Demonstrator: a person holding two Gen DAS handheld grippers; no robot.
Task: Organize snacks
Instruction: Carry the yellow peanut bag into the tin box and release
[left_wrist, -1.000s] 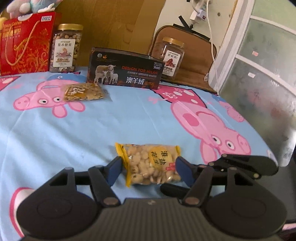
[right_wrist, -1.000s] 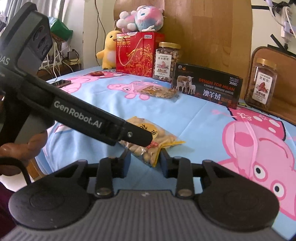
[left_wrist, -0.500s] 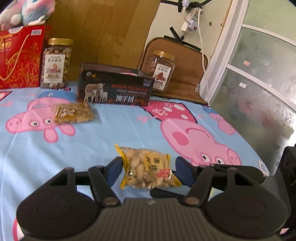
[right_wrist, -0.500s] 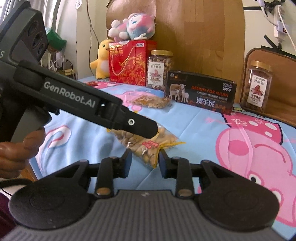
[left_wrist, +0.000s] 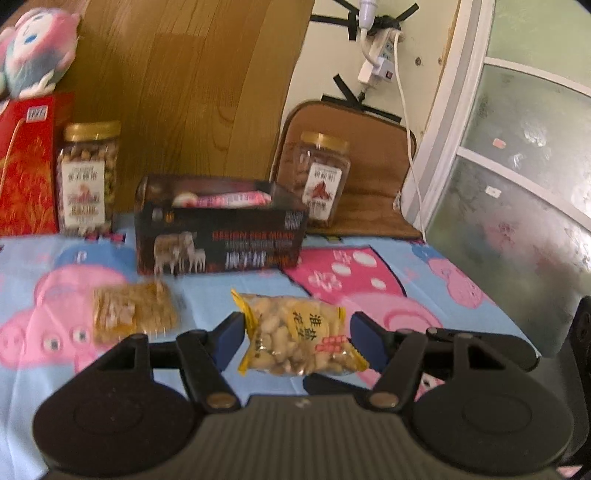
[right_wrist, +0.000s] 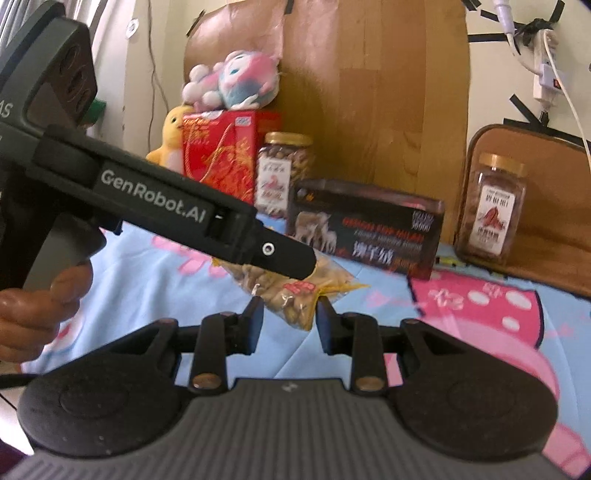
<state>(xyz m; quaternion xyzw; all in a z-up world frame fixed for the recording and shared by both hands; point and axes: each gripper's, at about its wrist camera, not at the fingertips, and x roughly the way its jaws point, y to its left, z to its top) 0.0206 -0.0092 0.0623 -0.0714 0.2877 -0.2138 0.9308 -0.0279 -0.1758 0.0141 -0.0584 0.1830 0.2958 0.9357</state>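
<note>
Left gripper (left_wrist: 297, 334) pinches the peanut packet (left_wrist: 301, 339) by its ends, lifted in front of the open dark box (left_wrist: 221, 236), likely its destination. Right gripper (right_wrist: 290, 319) half-spread just under the packet, empty, probably spotting. Second packet (left_wrist: 133, 312) lies left-front of the box.

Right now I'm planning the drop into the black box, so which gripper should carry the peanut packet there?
Left. The left gripper has the peanut packet between its fingers, lifted and facing the open black box. The right gripper only meets the packet's end.
</note>
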